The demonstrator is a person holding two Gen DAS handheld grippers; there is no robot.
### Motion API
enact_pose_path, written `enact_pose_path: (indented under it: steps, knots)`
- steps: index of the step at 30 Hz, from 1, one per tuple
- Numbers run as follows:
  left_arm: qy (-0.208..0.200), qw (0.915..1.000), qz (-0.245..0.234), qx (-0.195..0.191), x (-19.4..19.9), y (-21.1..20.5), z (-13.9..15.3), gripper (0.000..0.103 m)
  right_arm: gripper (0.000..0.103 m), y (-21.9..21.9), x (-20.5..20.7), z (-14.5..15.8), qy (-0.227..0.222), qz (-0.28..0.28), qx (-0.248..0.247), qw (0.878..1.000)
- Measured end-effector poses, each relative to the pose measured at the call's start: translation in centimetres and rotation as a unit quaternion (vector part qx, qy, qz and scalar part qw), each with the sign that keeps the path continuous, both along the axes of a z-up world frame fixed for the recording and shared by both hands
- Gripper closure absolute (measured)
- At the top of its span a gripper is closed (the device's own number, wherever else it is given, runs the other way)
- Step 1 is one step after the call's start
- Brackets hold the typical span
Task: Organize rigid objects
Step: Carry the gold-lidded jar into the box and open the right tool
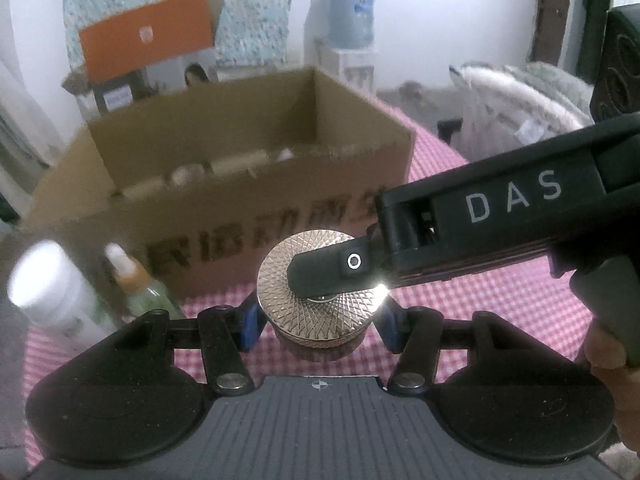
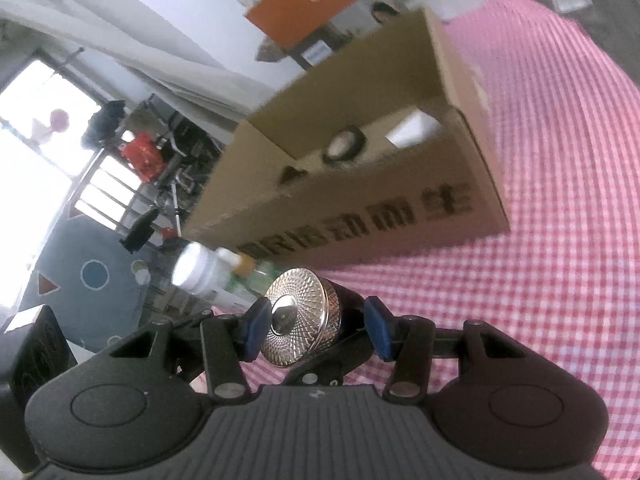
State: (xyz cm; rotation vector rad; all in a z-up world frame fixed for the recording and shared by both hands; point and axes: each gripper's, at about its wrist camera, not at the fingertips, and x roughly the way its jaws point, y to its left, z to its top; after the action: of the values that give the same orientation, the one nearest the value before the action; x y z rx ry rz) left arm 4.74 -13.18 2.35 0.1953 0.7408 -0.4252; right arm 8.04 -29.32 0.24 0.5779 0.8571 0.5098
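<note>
Both sets of fingers are clamped on the same gold-lidded jar [image 1: 320,292]: left gripper [image 1: 318,326] pinches the dark body from either side, right gripper [image 2: 318,328] has a finger on the lid top and the other on the base. Jar looks to be held just above the checked cloth [image 1: 500,300], right in front of the box [image 1: 224,184], bottles [image 1: 100,292] beside it. My guess: carry step, and next is lifting it over the near wall and letting go inside
</note>
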Motion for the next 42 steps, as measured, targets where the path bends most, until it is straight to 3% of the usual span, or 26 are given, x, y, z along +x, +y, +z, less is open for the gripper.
enact_pose_path:
  steps: [9,17,23,29,42]
  knots:
    - [-0.043,0.9978,0.035,-0.037,2.3,1.4,5.7,0.047,0.048,1.6,1.7,7.3,-0.083,0.039,-0.041,0.995]
    - [-0.019,0.9951,0.075,-0.062,8.9,1.3,7.6,0.047,0.047,2.2,8.3,10.6,-0.081,0.074,-0.066,0.992]
    - [0.038,0.9924,0.096,-0.067,16.0,0.8,6.2,0.047,0.044,2.4,15.0,10.0,-0.043,0.091,-0.091,0.991]
    - [0.097,0.9872,0.113,-0.058,21.6,0.4,3.5,0.047,0.042,3.0,21.4,7.3,0.007,0.103,-0.117,0.988]
    - [0.184,0.9710,0.143,-0.055,26.7,0.7,-1.2,0.047,0.039,4.5,27.2,2.5,0.079,0.126,-0.154,0.977]
